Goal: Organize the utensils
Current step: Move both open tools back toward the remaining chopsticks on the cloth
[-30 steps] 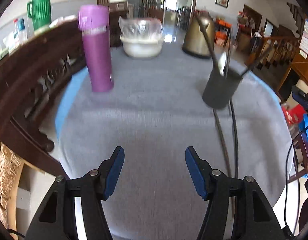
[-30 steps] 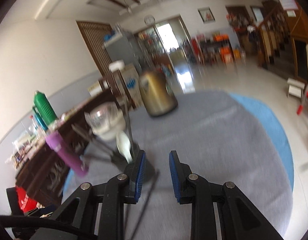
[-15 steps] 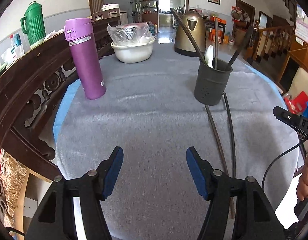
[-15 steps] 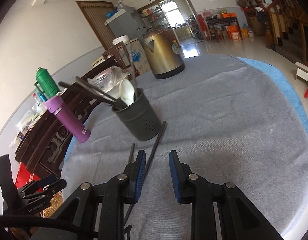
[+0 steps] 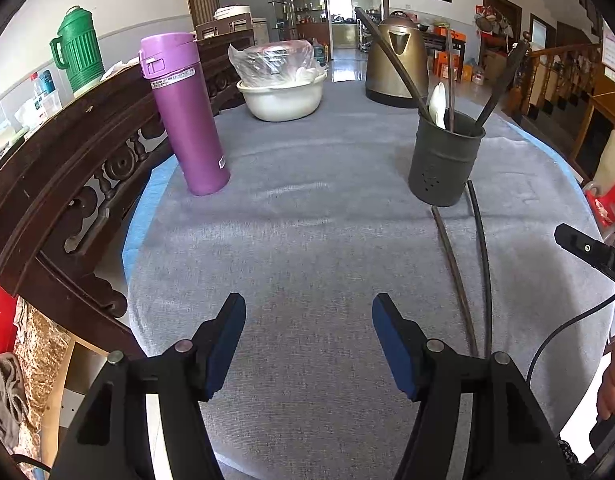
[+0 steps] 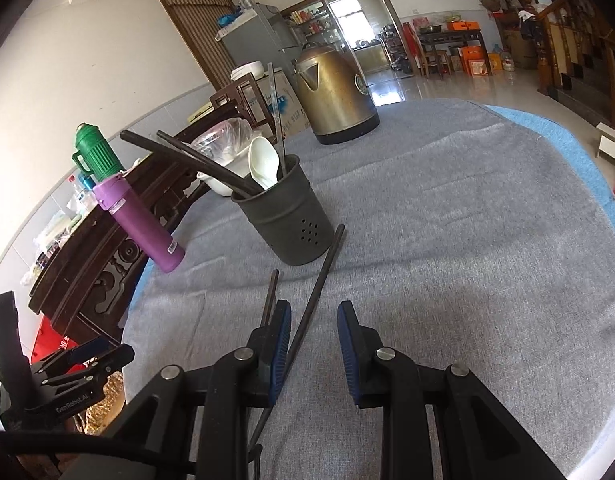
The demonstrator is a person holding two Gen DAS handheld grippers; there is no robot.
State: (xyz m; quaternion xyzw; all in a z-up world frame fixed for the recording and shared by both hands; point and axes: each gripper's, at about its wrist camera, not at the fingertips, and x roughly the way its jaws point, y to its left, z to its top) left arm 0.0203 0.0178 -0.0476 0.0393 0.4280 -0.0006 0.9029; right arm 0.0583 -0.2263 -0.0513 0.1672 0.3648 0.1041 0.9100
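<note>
A dark grey utensil holder (image 5: 445, 162) stands on the grey tablecloth, holding a white spoon (image 5: 437, 105) and several dark chopsticks. It also shows in the right wrist view (image 6: 285, 218) with the spoon (image 6: 263, 168). Two dark chopsticks lie loose on the cloth in front of it: a black one (image 5: 482, 256) and a brown one (image 5: 453, 268). In the right wrist view the black chopstick (image 6: 317, 284) runs between the jaws and the brown one (image 6: 269, 300) passes beside the left finger. My right gripper (image 6: 313, 320) is open just above them. My left gripper (image 5: 307, 316) is open and empty over bare cloth.
A purple thermos (image 5: 183, 116) stands at the left. A white bowl with a plastic-wrapped content (image 5: 281, 94) and a brass kettle (image 5: 399, 62) stand at the back. A carved wooden rail (image 5: 67, 168) borders the table's left edge. A green jug (image 5: 77, 54) sits beyond it.
The right gripper came down and closer to the loose chopsticks, with the black one now between its jaws. The left gripper steadied and barely moved in the last half second.
</note>
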